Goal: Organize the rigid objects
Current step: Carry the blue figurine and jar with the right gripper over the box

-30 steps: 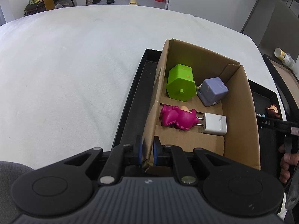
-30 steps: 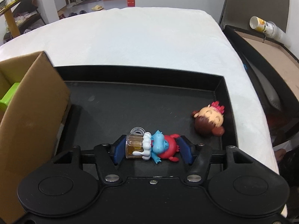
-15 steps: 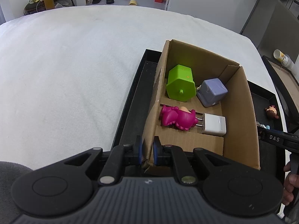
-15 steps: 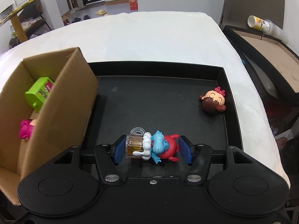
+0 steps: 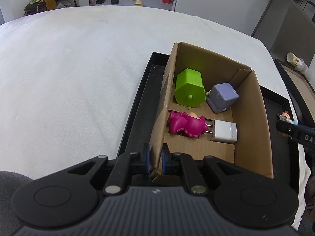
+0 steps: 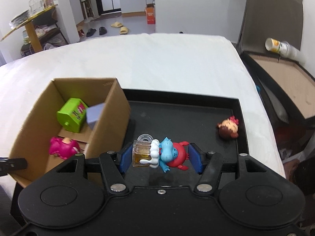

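Note:
My left gripper (image 5: 155,160) is shut on the near left corner of the cardboard box (image 5: 254,133), its blue pads pinching the wall. Inside the box lie a green block (image 5: 190,89), a lilac cube (image 5: 223,97), a magenta figure (image 5: 186,124) and a white charger (image 5: 224,131). My right gripper (image 6: 160,156) is shut on a blue-and-red figurine with a beer mug (image 6: 159,153) and holds it above the black tray (image 6: 177,116), right of the box (image 6: 110,123). A small brown-haired doll (image 6: 228,127) lies at the tray's right side.
The tray rests on a white cloth-covered table (image 5: 69,68). Off the table's right edge stands another black tray with a cardboard lining (image 6: 285,76) and a tipped cup (image 6: 279,46). Shelves and slippers are far behind.
My right gripper has risen and drawn back with the figurine, so the box and its contents have come into its view at the left. The left gripper has kept still on the box.

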A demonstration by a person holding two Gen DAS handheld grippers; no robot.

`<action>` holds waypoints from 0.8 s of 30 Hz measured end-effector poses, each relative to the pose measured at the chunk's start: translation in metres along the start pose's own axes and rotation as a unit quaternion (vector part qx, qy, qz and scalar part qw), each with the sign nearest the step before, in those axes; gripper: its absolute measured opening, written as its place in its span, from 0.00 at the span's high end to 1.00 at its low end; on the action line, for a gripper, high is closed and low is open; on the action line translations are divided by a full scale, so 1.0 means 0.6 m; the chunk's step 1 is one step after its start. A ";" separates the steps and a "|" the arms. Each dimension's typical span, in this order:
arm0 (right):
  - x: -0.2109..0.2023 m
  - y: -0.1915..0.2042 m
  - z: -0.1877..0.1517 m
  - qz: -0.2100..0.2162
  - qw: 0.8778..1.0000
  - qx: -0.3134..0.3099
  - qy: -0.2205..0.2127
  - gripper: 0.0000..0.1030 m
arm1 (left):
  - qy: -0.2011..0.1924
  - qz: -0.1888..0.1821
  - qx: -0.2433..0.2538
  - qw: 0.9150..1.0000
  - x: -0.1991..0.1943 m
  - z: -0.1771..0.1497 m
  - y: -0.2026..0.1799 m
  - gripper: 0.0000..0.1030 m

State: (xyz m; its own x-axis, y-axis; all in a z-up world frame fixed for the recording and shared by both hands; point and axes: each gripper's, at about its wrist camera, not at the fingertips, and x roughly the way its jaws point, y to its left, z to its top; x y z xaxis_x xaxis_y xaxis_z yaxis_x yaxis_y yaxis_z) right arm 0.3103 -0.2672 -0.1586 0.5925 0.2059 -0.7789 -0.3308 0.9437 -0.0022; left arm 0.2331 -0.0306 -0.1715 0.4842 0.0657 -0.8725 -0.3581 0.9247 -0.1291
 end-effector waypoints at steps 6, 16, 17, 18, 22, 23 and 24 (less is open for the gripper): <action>-0.027 0.023 0.020 0.009 1.000 -0.019 -0.020 0.44 | 0.000 -0.002 0.001 1.000 0.001 0.002 0.001 0.90; -0.051 0.063 0.047 0.043 0.997 -0.049 -0.047 0.43 | 0.000 -0.003 0.001 1.000 0.001 0.003 0.003 0.90; -0.050 0.067 0.049 0.045 0.997 -0.052 -0.046 0.43 | 0.000 -0.003 0.001 1.000 0.001 0.003 0.003 0.90; -0.049 0.073 0.050 0.046 0.996 -0.057 -0.046 0.43 | 0.000 -0.003 0.001 1.000 0.001 0.003 0.003 0.90; -0.046 0.096 0.052 0.053 0.995 -0.072 -0.044 0.43 | 0.001 -0.007 0.001 1.000 0.001 0.003 0.007 0.90; -0.045 0.102 0.052 0.055 0.995 -0.076 -0.045 0.43 | 0.001 -0.008 0.000 1.000 0.001 0.003 0.007 0.90; -0.044 0.109 0.053 0.058 0.994 -0.080 -0.044 0.43 | 0.000 -0.010 0.000 1.000 0.001 0.002 0.008 0.90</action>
State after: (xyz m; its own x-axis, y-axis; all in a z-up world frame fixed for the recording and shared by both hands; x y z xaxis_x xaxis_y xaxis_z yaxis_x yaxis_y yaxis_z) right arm 0.2965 -0.2027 -0.1185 0.6035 0.3401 -0.7212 -0.5098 0.8601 -0.0210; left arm 0.2327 -0.0256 -0.1717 0.4903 0.0478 -0.8703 -0.3486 0.9259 -0.1456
